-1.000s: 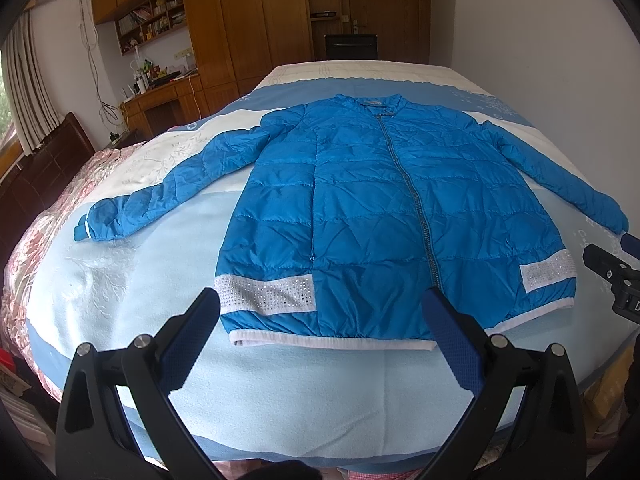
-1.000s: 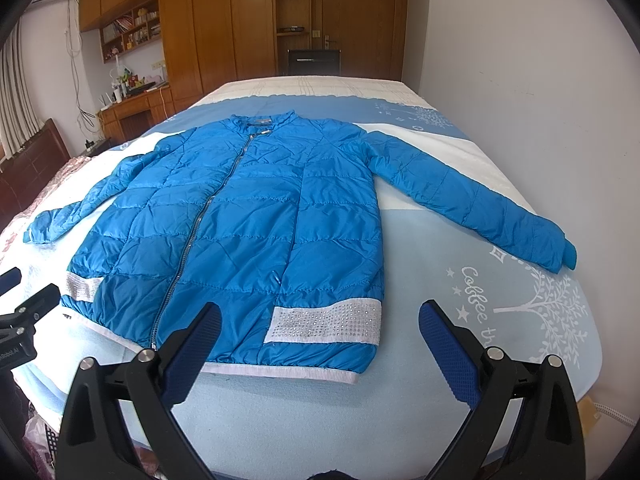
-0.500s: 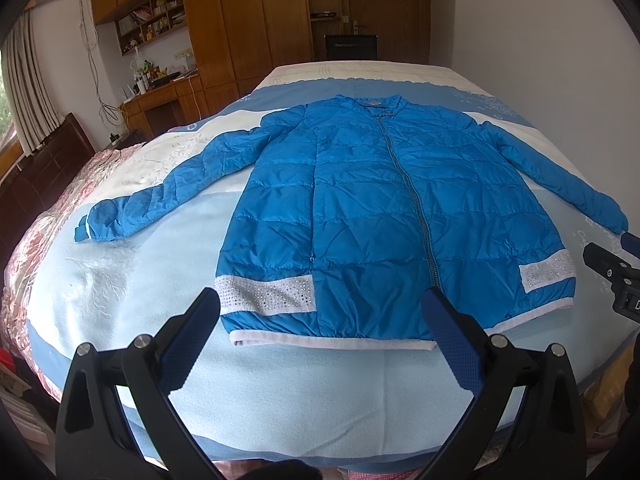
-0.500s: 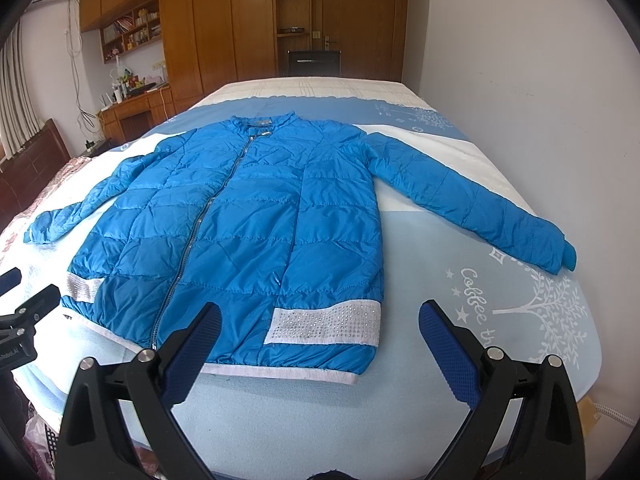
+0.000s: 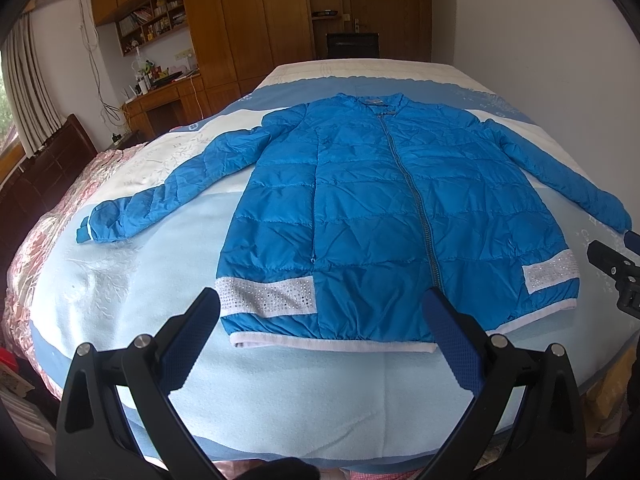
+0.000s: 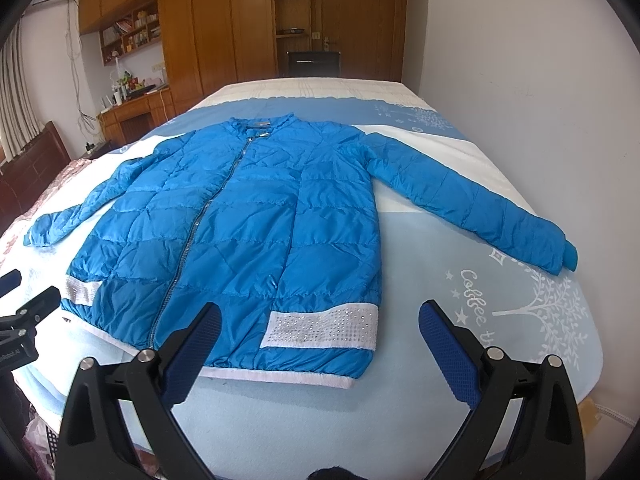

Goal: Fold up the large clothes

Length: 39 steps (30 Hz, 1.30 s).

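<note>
One blue puffer jacket [image 5: 384,216] lies flat and zipped mid-frame on the bed [image 5: 280,400], both sleeves spread, hem toward the cameras. Left gripper [image 5: 320,332] spread wide, empty, hovering at the hem. Right gripper [image 6: 320,340] likewise wide and empty near the hem's right corner. Wall shelf [image 5: 154,20], upper left, holds books and small items, too small to count. In the left view, the right sleeve cuff is cut off at the frame edge.

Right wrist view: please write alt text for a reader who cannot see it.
A blue padded jacket lies flat, zipped, sleeves spread, on a light blue bed. The open right tongs hover before its hem, holding nothing.
</note>
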{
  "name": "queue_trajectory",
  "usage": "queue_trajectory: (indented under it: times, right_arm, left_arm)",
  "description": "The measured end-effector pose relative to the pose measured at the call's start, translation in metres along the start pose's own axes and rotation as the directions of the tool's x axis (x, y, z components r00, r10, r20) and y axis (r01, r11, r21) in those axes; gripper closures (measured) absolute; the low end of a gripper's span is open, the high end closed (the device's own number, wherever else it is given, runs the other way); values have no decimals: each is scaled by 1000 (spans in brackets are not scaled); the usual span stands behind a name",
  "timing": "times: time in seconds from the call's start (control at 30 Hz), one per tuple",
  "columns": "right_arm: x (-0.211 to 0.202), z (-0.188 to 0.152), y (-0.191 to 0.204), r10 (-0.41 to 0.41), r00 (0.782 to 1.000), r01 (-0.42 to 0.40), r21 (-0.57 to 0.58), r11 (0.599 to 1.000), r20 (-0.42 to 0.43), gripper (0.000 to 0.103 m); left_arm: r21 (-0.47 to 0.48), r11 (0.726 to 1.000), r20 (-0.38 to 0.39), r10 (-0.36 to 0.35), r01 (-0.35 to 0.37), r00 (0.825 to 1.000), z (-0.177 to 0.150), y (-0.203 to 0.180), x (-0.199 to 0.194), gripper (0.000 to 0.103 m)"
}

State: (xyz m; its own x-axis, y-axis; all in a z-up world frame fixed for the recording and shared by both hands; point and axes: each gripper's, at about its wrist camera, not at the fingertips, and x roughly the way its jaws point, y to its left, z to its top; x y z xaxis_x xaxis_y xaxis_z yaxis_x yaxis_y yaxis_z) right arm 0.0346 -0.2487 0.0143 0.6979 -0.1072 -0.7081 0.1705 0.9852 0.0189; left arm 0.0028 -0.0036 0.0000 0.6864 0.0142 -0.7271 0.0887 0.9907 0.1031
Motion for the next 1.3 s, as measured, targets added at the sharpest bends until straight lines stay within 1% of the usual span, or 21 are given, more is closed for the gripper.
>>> queue_trajectory:
  times: [0.23,0.33,0.37,0.43,0.53,0.57,0.6,0.63,0.7,0.77,0.8,0.87,0.9,0.93,1.03,1.1,1.17,1.2,1.23,1.27,1.3]
  right_arm:
    - [8,0,-12,-35,999,34,6,999,36,4]
    - [15,4,-19,-40,998,40,8,999,45,4]
    - [18,6,-23,-36,998,36,12,999,44,4]
    - [27,11,-34,-21,999,20,20,1000,38,4]
    - [49,21,-64,40,999,-39,70,997,-13,4]
    - [61,26,-81,77,996,-72,116,991,-41,5]
    - [73,30,-102,99,993,-86,173,981,-70,5]
    - [80,32,-119,97,992,-76,216,974,-86,5]
    - [94,37,-157,79,991,-44,289,956,-110,5]
    - [106,40,-204,18,990,34,361,932,-141,5]
    - [112,40,-235,-18,986,85,405,910,-167,5]
    - [118,38,-279,-43,980,134,481,866,-196,4]
    - [123,35,-303,-47,974,159,522,838,-221,4]
    - [125,32,-319,-44,971,169,550,818,-234,4]
    - [139,20,-367,25,966,152,643,750,-258,4]
    - [152,11,-387,115,964,92,704,704,-241,6]
    - [166,9,-398,194,955,37,742,669,-222,11]
    - [174,9,-403,218,950,27,754,656,-223,11]
    - [178,9,-401,222,950,26,763,646,-220,11]
    - [180,10,-404,220,953,20,771,636,-206,11]
    - [182,13,-406,215,956,20,777,629,-199,16]
  left_arm:
    - [18,1000,-15,1,-1,1000,7,-9,12,3]
    - [32,999,-9,-30,31,1000,14,-17,18,3]
    - [41,997,-7,-60,61,998,19,-20,21,3]
    - [49,996,-14,-78,79,997,26,-25,28,3]
    - [33,994,-48,-100,102,994,46,-33,49,3]
    - [20,993,-68,-118,119,991,56,-36,60,3]
    - [10,990,-83,-136,137,987,64,-39,68,3]
    - [2,986,-104,-167,168,980,75,-45,81,3]
    - [1,978,-150,-206,209,967,93,-57,104,3]
    - [6,975,-186,-219,224,958,110,-71,126,3]
    - [5,973,-201,-223,229,954,117,-77,136,3]
    - [-4,970,-232,-237,242,943,135,-90,158,3]
    - [-7,967,-241,-248,253,938,143,-96,167,3]
    - [-16,963,-248,-264,268,932,154,-104,179,3]
    - [-50,951,-250,-308,305,918,177,-122,203,4]
    - [-60,944,-254,-329,324,910,187,-131,216,4]
    - [-60,941,-267,-338,334,903,196,-142,232,4]
    - [-59,939,-270,-341,338,900,198,-146,238,4]
    - [-60,936,-275,-349,346,896,201,-150,245,4]
    - [-65,933,-282,-358,355,890,203,-154,255,7]
    - [-71,930,-290,-366,361,884,204,-155,260,11]
